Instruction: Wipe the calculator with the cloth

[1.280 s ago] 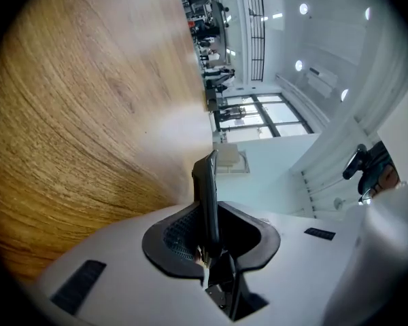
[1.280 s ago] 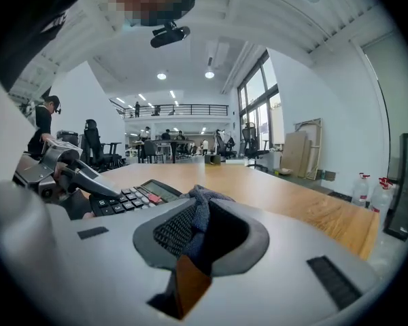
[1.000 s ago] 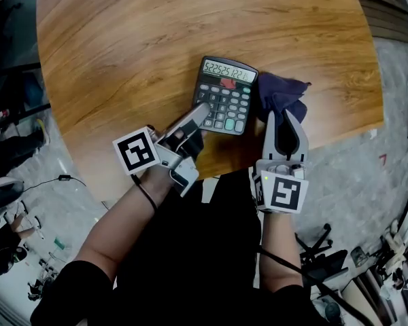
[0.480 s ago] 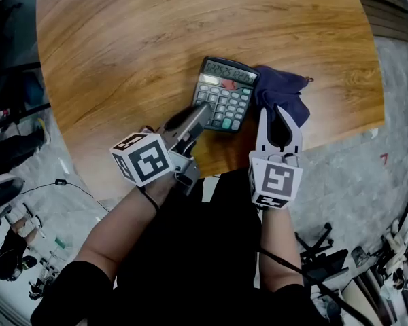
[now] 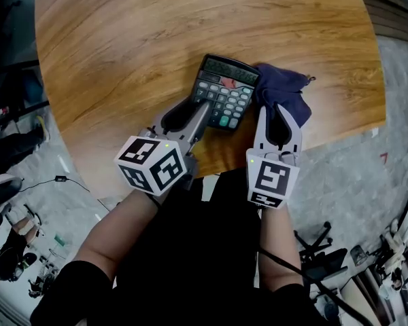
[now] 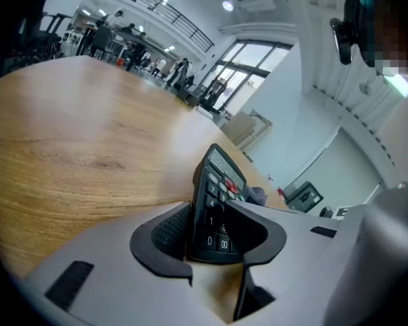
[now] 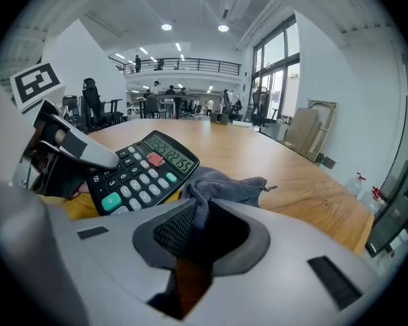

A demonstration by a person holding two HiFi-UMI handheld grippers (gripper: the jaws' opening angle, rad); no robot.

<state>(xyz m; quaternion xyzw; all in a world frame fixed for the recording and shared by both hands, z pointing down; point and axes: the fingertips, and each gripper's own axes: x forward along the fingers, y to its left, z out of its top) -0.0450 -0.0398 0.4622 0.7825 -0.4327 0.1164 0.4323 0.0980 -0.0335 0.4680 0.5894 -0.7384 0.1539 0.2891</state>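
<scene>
Wood-grain tabletop (image 5: 122,46) curves round beneath both tools. Left of the calculator (image 5: 224,95), the left gripper (image 5: 198,109) straddles its near-left corner. Its jaws have just been opening, and with the corner between them the pads no longer seem to press. Right of the calculator, the cloth (image 5: 284,90) lies bunched against its side, a fold pinched tight in the right gripper (image 5: 279,113). With that left hold slackened, I reckon a firm wipe could shove the calculator sideways, or back off the table's near edge, which is close. Beyond the calculator runs bare wood, then a bright open office with tall windows and a railed balcony.
</scene>
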